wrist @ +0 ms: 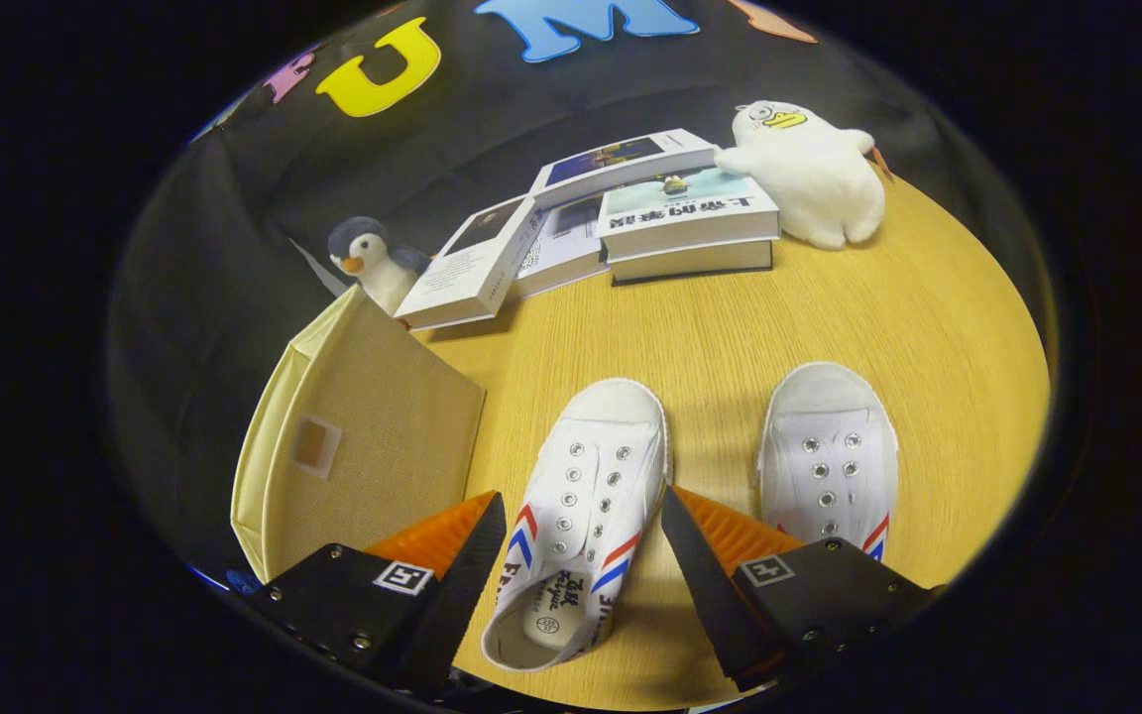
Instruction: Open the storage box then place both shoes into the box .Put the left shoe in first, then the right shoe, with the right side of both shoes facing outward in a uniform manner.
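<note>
While its two fingers stand spread wide apart, the gripper (581,526) straddles a white canvas shoe (581,496), which lies on the wooden table (730,337) with its toe pointing away and neither finger pressing on it. Just beyond the right-hand finger lies the second white shoe (829,461), also toe-away, apart from the first. Just ahead of the left-hand finger stands the beige fabric storage box (363,446), its lid shut. Farther across the table a spread of books (611,223) lies in a loose pile, with a small penguin toy (370,260) beside them near the box and a white plush duck (809,174) at their other end.
</note>
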`<action>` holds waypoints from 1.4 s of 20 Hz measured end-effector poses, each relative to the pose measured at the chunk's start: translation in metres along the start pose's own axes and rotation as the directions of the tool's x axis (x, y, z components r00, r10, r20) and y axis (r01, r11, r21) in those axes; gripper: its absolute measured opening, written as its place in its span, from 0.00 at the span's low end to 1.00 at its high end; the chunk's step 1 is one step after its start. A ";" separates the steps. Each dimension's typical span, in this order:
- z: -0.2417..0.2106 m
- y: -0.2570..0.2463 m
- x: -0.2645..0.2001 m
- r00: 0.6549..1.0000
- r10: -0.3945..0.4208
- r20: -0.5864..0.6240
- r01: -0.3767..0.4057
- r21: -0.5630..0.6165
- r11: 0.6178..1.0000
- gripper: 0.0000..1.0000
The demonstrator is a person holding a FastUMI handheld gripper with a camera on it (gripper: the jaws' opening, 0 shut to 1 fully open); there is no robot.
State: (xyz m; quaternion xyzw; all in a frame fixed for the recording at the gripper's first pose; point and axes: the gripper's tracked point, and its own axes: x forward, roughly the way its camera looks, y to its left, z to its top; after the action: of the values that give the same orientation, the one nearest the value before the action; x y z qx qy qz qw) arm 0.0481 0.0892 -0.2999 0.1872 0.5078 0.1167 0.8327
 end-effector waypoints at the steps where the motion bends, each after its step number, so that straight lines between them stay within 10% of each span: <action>1: -0.003 -0.002 0.002 1.000 -0.004 -0.011 0.004 0.008 1.000 0.96; 12: -0.028 -0.017 0.016 0.995 -0.035 -0.098 0.040 0.045 0.998 0.79; 14: -0.029 -0.013 0.017 0.995 -0.029 -0.100 0.036 0.077 0.996 0.55; 17: -0.028 -0.019 0.019 0.993 -0.054 -0.108 0.064 0.087 0.994 0.51; 19: -0.031 -0.020 0.021 0.992 -0.052 -0.115 0.066 0.127 0.990 0.22; 21: -0.032 -0.025 0.017 0.991 -0.070 -0.116 0.086 0.142 0.986 0.22; 22: -0.030 -0.021 0.012 0.991 -0.057 -0.117 0.077 0.178 0.981 0.04; 28: -0.027 -0.014 0.007 0.992 -0.030 -0.121 0.055 0.209 0.976 0.04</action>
State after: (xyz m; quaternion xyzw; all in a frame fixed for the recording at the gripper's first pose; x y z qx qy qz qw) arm 0.0275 0.0844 -0.3224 0.2570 0.5691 0.0548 0.7792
